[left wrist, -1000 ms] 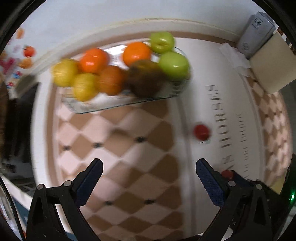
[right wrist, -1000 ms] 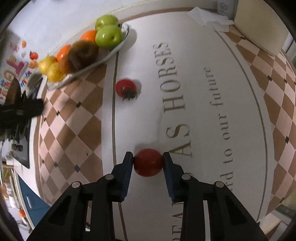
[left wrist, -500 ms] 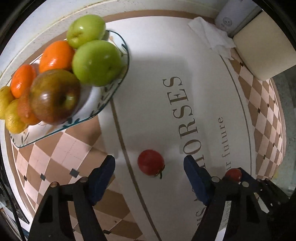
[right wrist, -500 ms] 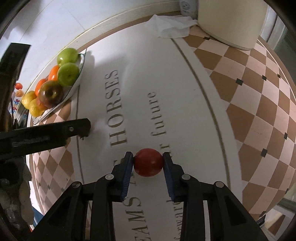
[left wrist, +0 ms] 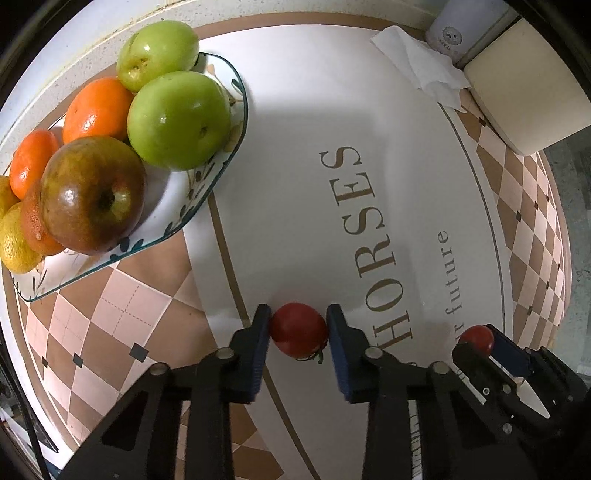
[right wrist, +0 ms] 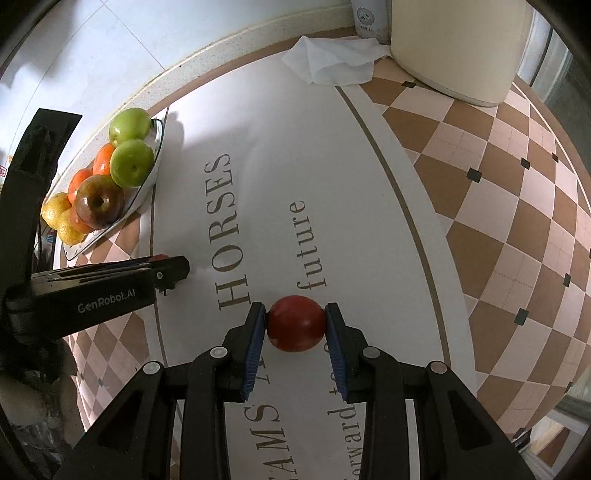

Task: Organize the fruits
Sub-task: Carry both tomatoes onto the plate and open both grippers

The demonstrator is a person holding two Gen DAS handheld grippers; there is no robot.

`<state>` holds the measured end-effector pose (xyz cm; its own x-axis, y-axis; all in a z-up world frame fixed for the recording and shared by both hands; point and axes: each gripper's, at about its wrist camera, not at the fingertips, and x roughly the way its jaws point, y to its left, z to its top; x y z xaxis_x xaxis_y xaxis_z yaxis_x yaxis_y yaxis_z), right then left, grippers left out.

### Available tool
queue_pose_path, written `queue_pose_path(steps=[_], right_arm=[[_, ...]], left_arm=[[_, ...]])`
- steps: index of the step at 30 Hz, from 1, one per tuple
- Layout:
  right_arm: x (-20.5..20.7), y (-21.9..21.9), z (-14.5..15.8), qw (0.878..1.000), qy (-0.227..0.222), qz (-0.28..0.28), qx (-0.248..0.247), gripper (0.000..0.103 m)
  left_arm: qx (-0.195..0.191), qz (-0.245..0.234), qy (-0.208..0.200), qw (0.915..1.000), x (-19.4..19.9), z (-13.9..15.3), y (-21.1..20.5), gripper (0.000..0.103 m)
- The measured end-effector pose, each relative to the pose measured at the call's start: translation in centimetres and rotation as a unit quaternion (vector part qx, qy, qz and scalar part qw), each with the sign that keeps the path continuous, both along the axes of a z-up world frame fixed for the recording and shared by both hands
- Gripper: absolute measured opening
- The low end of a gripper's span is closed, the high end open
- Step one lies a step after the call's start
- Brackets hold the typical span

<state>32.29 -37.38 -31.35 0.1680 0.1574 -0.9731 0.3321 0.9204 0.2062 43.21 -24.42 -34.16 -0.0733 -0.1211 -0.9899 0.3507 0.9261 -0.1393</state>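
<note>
My left gripper (left wrist: 298,330) is shut on a red tomato (left wrist: 298,329) that rests on the tablecloth. My right gripper (right wrist: 295,328) is shut on a second red tomato (right wrist: 296,323) and shows at the lower right of the left wrist view (left wrist: 480,341). A glass fruit plate (left wrist: 207,188) holds green apples (left wrist: 179,118), oranges (left wrist: 96,109), a red-brown apple (left wrist: 92,194) and lemons (left wrist: 13,243). The plate lies up and left of both grippers (right wrist: 146,192).
A white napkin (left wrist: 421,74), a grey canister (left wrist: 458,26) and a cream container (left wrist: 524,92) stand at the far right. The cloth carries large lettering (left wrist: 369,243). The left gripper body (right wrist: 96,288) fills the left of the right wrist view.
My left gripper moved down onto the loose tomato and shut on it. My right gripper kept its tomato and swung right, away from the plate.
</note>
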Motion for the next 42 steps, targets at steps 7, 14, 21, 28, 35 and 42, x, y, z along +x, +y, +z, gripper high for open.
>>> queue_pose_path(steps=[7, 14, 21, 28, 35, 42], right_arm=[[-0.3, -0.3, 1.0, 1.0, -0.01, -0.002, -0.001, 0.035], [1.1, 0.8, 3.3, 0.999, -0.041, 0.007, 0.022, 0.035], [5.7, 6.4, 4.9, 0.989, -0.081, 0.055, 0.111, 0.035], [11.0, 12.9, 2.6, 0.968, -0.079, 0.064, 0.228, 0.035], [14.1, 18.3, -0.4, 0.966, -0.059, 0.119, 0.222, 0.035], [15.6, 21.6, -1.9, 0.968, -0.049, 0.167, 0.179, 0.035]], left_arm=[[-0.016, 0.016, -0.005, 0.9997, -0.7, 1.9, 2.7, 0.028], [-0.06, 0.085, -0.025, 0.9942, -0.2, 7.4, 9.5, 0.028], [-0.106, 0.229, -0.026, 0.9673, 2.3, 10.6, 20.3, 0.028], [-0.167, 0.381, 0.021, 0.9091, 4.0, 7.1, 27.9, 0.028], [-0.218, 0.455, 0.058, 0.8613, 4.7, 3.8, 30.8, 0.028], [-0.236, 0.486, 0.062, 0.8395, 5.3, 2.4, 32.2, 0.028]])
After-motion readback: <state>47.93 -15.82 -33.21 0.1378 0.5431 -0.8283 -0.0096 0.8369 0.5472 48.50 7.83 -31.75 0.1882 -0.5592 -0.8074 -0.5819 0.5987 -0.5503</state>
